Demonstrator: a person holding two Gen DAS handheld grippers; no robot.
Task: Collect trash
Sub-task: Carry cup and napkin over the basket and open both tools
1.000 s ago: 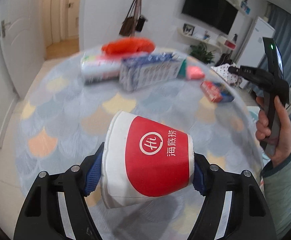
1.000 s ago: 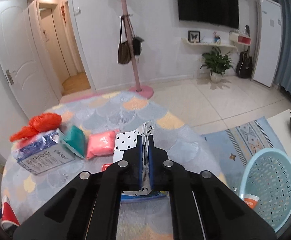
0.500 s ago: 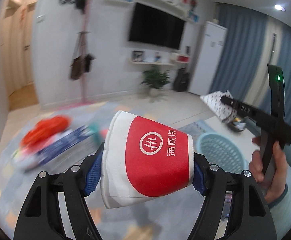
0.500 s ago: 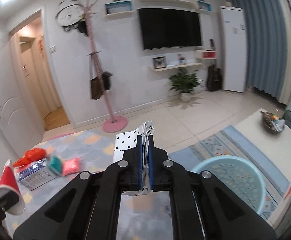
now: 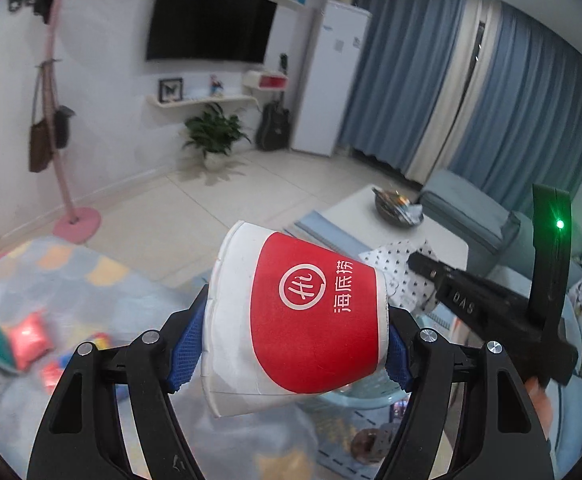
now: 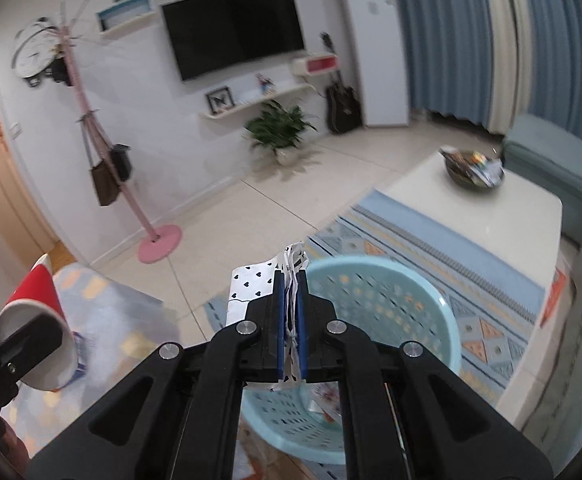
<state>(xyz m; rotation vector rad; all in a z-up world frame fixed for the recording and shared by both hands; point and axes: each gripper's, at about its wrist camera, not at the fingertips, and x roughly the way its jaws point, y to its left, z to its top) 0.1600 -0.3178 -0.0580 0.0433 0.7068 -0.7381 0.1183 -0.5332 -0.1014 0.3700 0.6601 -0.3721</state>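
Note:
My left gripper [image 5: 293, 344] is shut on a red and white paper cup [image 5: 295, 316] lying sideways between the blue pads, held up in the air. The cup also shows at the left edge of the right wrist view [image 6: 35, 332]. My right gripper [image 6: 289, 312] is shut on a crumpled white wrapper with black hearts [image 6: 251, 286], held above the near rim of a light blue plastic basket [image 6: 431, 312] on the floor. In the left wrist view the wrapper [image 5: 395, 258] shows in the right gripper, with the basket [image 5: 355, 396] low behind the cup.
A table with a scale-patterned cloth [image 5: 51, 280] at left holds pink and teal packets [image 5: 27, 340]. A white coffee table [image 6: 491, 216] with a dark bowl [image 6: 473, 170] stands beyond the basket on a patterned rug [image 6: 431, 240]. A blue sofa [image 6: 555, 168] is right, a pink coat stand [image 6: 91, 136] left.
Both grippers have swung right, away from the table and toward the basket, each keeping its grip. The basket now lies directly under the right gripper.

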